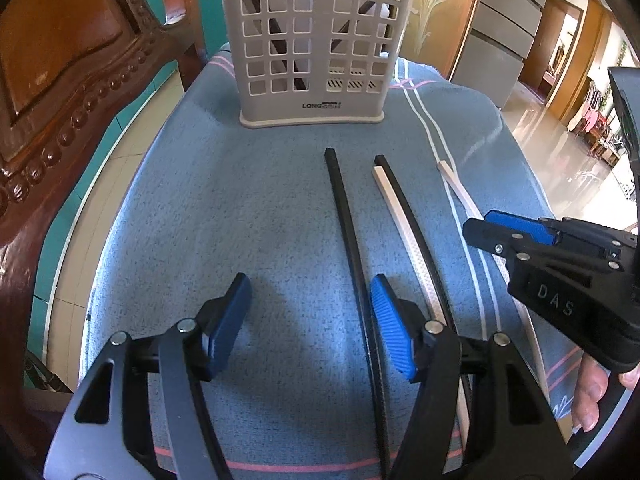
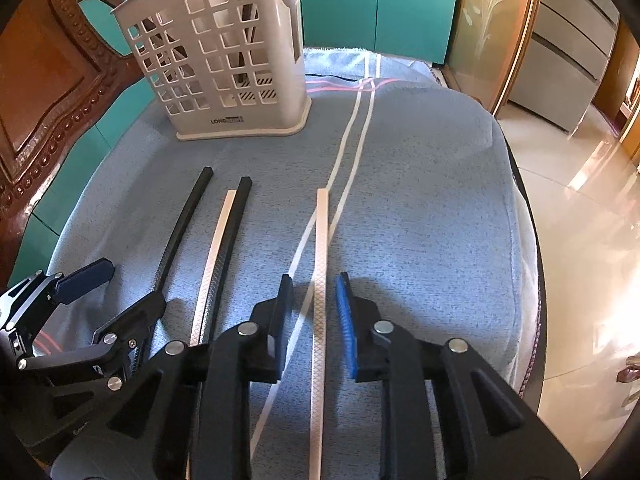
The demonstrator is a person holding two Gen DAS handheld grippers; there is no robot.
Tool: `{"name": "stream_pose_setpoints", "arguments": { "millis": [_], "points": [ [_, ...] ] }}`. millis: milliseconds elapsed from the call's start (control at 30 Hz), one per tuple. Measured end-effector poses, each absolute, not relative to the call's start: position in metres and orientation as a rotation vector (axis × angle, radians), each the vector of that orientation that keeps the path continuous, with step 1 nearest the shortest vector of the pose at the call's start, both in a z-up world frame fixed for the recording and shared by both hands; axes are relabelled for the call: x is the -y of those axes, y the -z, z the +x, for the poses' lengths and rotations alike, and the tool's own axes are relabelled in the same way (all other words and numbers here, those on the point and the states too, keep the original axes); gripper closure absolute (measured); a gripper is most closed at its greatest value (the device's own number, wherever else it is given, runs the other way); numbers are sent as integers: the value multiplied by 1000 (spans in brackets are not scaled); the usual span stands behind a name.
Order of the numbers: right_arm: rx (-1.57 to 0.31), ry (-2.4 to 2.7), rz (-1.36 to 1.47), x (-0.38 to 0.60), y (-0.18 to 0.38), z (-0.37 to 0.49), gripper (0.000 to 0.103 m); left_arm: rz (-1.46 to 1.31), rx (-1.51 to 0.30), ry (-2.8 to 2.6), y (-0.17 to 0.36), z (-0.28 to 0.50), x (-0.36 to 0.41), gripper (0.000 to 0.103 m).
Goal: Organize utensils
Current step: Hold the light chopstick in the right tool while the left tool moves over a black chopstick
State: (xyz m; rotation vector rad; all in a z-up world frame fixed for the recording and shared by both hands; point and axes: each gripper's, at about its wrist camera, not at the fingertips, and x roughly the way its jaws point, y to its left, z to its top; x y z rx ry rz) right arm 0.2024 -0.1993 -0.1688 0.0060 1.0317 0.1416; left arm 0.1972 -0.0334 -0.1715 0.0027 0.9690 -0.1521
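Two black chopsticks and two cream chopsticks lie lengthwise on a blue towel. A grey slotted utensil holder stands at the far end, with dark utensils inside. My left gripper is open, low over the towel, its right pad beside the leftmost black chopstick. My right gripper is open, its fingers either side of the rightmost cream chopstick. The holder and the other chopsticks show left in the right wrist view.
A carved wooden chair back stands at the left. Teal cabinets are behind the holder. A shiny tiled floor lies beyond the towel's right edge. The towel has white stripes.
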Motion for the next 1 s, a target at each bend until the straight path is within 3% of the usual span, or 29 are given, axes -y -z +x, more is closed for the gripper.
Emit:
{"name": "stream_pose_setpoints", "arguments": {
  "millis": [233,333,1000],
  "points": [
    [-1009,-125,-34,193,170,200,82,4,-963,155,174,197,35,39],
    [-1007,-124,-19,195,170,199,96,5,-960,157,174,197,35,38],
    [-1005,-126,-13,197,170,198,96,-36,-956,171,175,197,31,36]
  ]
}}
